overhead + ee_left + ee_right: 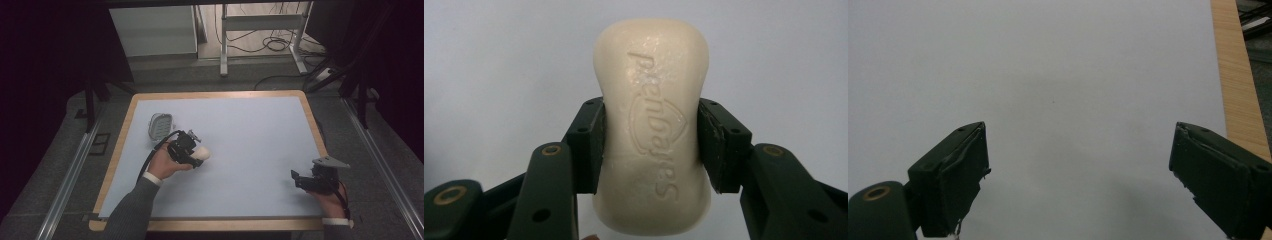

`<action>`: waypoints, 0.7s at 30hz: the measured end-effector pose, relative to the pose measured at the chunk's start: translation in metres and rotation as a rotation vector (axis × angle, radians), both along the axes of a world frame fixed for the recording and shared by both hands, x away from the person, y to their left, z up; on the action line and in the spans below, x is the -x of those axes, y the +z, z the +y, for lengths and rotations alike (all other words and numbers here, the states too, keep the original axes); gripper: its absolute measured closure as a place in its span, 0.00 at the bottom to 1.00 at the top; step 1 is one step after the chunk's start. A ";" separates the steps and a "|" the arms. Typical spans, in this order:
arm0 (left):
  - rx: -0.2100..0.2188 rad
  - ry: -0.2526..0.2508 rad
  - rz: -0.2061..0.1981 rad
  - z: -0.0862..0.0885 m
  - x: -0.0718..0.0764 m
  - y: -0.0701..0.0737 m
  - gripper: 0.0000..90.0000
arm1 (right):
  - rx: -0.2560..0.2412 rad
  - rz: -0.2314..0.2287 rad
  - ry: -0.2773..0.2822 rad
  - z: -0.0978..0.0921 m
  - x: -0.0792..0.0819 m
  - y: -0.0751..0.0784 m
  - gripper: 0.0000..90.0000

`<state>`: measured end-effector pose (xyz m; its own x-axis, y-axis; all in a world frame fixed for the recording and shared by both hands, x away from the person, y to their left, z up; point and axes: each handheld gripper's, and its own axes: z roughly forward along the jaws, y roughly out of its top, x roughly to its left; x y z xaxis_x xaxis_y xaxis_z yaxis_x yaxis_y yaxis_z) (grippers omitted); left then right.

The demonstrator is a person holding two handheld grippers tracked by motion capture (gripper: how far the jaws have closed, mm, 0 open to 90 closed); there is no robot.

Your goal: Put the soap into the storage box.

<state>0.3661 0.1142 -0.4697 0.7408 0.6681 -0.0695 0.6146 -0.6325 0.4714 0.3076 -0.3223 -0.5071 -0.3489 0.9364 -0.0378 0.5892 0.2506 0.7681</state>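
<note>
Pale blue table (pixel 260 145), soap dish (pixel 161 125) on it

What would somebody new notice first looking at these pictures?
Most likely the cream bar of soap, clamped at its waist between the left gripper's black jaws at the left of the table, its embossed lettering plain in the left gripper view. Next, the pale soap dish lying just beyond that hand. The right gripper waits open near the table's right front.

We see open table (pixel 260 150) between our two grippers; just the soap dish (pixel 161 125) stands near the left gripper (pixel 196 152).
</note>
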 end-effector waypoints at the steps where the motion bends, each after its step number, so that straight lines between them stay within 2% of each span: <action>1: 0.000 0.004 -0.001 0.001 0.000 0.000 0.55 | 0.000 0.000 0.000 0.000 0.000 0.000 0.09; 7: 0.011 0.023 0.002 0.008 -0.004 0.001 0.55 | 0.002 0.002 -0.003 -0.001 0.000 0.000 0.09; 15: 0.004 0.058 -0.010 0.019 -0.010 0.008 0.55 | 0.001 0.002 -0.003 -0.001 -0.001 -0.001 0.10; 21: 0.020 0.087 -0.013 0.029 -0.013 0.011 0.55 | 0.001 0.007 -0.003 -0.001 -0.001 -0.001 0.10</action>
